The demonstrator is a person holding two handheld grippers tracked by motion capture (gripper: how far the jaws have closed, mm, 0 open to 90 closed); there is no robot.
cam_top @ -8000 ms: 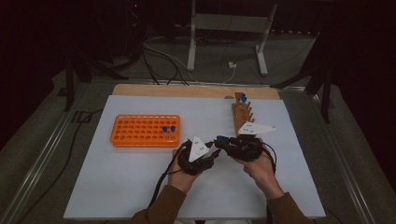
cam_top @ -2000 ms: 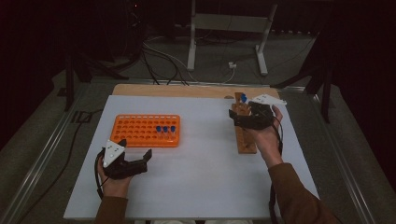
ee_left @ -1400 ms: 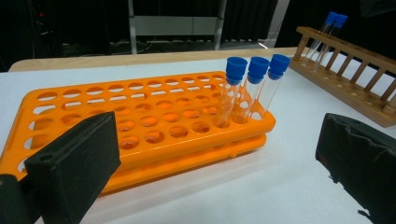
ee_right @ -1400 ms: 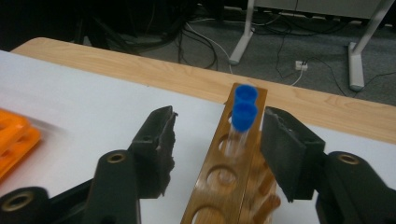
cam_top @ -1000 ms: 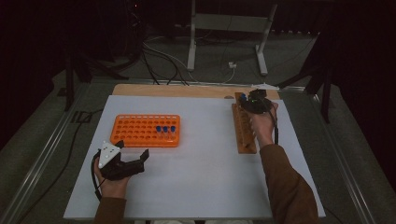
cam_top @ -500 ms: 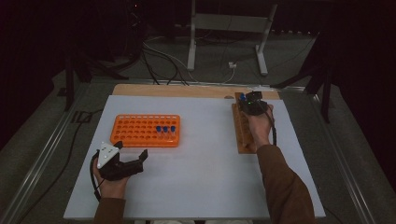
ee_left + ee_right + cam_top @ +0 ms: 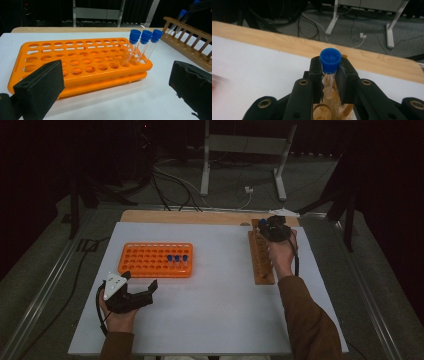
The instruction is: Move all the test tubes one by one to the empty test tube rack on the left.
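An orange tube rack [image 7: 150,265] [image 7: 50,57] lies left of centre on the white table and holds three clear blue-capped tubes [image 7: 177,258] [image 7: 141,47] near its right end. My left gripper [image 7: 140,292] [image 7: 115,87] rests open near the front left, just in front of that rack, jaws empty. At the far right lies a wooden tube rack [image 7: 261,257] [image 7: 190,40]. My right gripper [image 7: 265,226] [image 7: 329,75] hovers over its far end, shut on a blue-capped tube [image 7: 329,62] standing upright above the rack's holes.
A wooden board edge [image 7: 200,217] runs along the back of the white table [image 7: 210,320]. Beyond it are floor cables and a metal stand [image 7: 242,160]. Open table surface lies between the two racks.
My right gripper has travelled from the table's middle to the far end of the wooden rack. My left gripper drew back to the front left and stayed there.
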